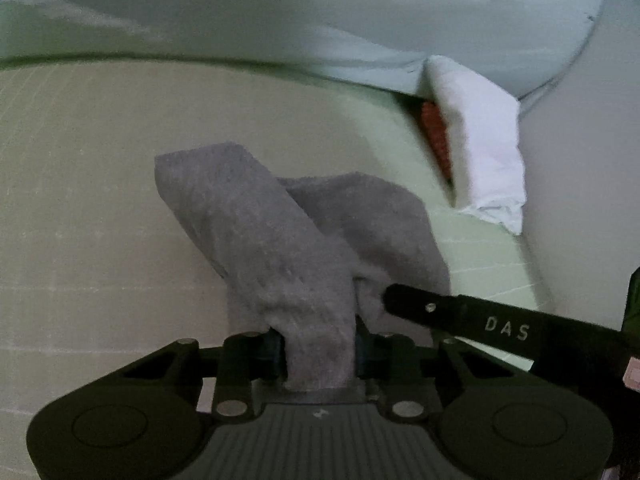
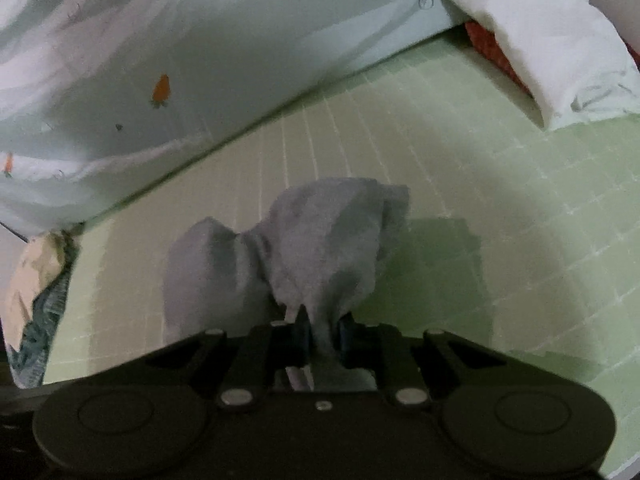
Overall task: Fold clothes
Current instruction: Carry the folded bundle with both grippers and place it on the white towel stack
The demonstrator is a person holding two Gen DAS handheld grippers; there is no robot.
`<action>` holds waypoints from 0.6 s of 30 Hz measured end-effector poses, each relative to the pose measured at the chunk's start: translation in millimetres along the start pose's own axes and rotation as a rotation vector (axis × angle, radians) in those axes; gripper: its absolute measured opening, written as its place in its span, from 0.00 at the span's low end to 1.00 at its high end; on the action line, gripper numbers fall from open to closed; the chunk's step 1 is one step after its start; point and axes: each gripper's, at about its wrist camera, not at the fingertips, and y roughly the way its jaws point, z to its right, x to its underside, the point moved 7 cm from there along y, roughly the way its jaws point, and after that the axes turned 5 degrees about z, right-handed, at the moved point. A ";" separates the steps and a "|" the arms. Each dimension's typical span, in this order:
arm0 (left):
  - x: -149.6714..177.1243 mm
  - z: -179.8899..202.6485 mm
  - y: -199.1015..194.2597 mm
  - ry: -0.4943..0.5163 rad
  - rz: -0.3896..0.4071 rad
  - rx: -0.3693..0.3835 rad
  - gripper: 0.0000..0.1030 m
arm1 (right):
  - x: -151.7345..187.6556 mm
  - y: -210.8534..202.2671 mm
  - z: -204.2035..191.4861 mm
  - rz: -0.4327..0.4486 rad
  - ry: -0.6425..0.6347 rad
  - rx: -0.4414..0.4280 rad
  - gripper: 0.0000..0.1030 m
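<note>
Grey, fuzzy cloth, bunched and hanging, pinched at one edge by the left gripper, both pads closed tight on a thick fold of it. Held above a pale green mat with a faint white grid, not lying flat on it. In the left wrist view, two soft lobes of the cloth, one long and leaning to the left, one wider to the right. From the lower right of that view, a black finger of the right gripper, marked with the letters DAS, its tip pressed against the right lobe of the same cloth.

In the right wrist view, the same grey cloth again, gathered into a narrow neck between the pads of the right gripper, closed on it with almost no gap. Above the neck, a spread into rounded folds, with a dark shadow on the green mat just to the right.

Behind the mat, a light bluish sheet with small orange carrot prints, wrinkled, touching the far edge of the mat. At the far right corner, a white folded bundle resting on something red-orange, mostly hidden under it. At the left edge of the right wrist view, a beige and dark patterned fabric, too blurred to name.
</note>
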 end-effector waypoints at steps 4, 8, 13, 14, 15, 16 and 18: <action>-15.0 42.0 10.6 0.019 0.039 0.013 0.31 | -28.5 -16.4 29.9 0.040 0.005 -0.028 0.13; -51.4 90.5 33.8 0.094 0.083 0.049 0.31 | -66.5 -35.6 66.5 0.112 0.008 -0.039 0.13; -93.9 161.6 75.0 0.154 0.130 0.112 0.31 | -135.8 -55.8 124.6 0.232 -0.020 0.001 0.13; -104.7 177.3 83.1 0.171 0.143 0.127 0.31 | -151.3 -60.7 134.7 0.258 -0.028 0.005 0.13; -116.8 192.7 91.7 0.185 0.160 0.144 0.31 | -166.7 -65.5 144.6 0.283 -0.036 0.011 0.13; -129.8 207.0 100.7 0.191 0.176 0.160 0.31 | -182.1 -68.8 153.8 0.308 -0.053 0.022 0.13; -155.2 235.0 118.2 0.205 0.206 0.192 0.31 | -217.3 -74.8 173.2 0.362 -0.081 0.044 0.13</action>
